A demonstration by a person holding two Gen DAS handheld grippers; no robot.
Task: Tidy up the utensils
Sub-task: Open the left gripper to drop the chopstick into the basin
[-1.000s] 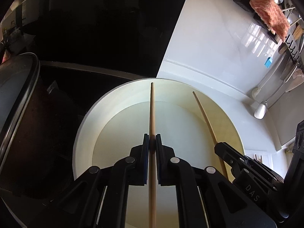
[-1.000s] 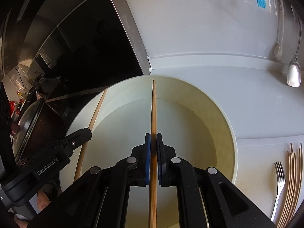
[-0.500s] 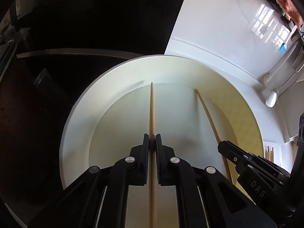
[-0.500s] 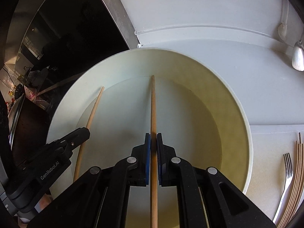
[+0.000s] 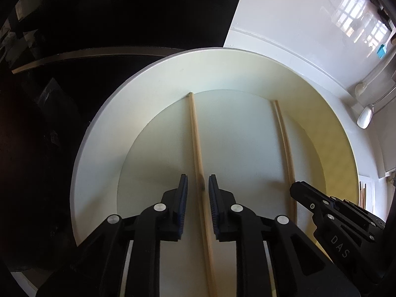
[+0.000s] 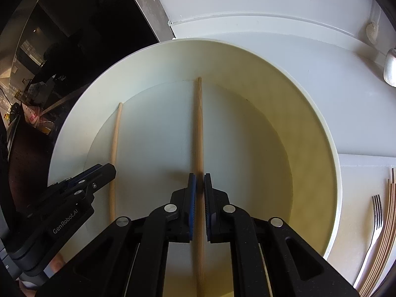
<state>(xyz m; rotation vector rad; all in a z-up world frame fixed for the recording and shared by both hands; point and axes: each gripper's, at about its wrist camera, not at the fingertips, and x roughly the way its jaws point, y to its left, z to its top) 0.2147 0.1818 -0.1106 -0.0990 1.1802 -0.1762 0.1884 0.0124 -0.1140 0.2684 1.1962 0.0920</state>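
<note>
Daylight comes in from my right: a window's bright reflection glares on the glossy white wall (image 5: pixel 351 24) ahead of my left gripper (image 5: pixel 198 198). The white bowl (image 5: pixel 99 148) below is evenly lit, warmer yellow on its right inner wall. To my left everything falls into near-black, with little detail. Both fisheye views bend straight edges near the rim and vignette at the corners. Focus is sharp on my gripper fingers (image 6: pixel 191 198); no motion blur.

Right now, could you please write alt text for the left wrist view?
The left tool stands open, its jaws having just parted, around a wooden chopstick lying in a white bowl. Beside it, the right tool holds a second chopstick.
</note>
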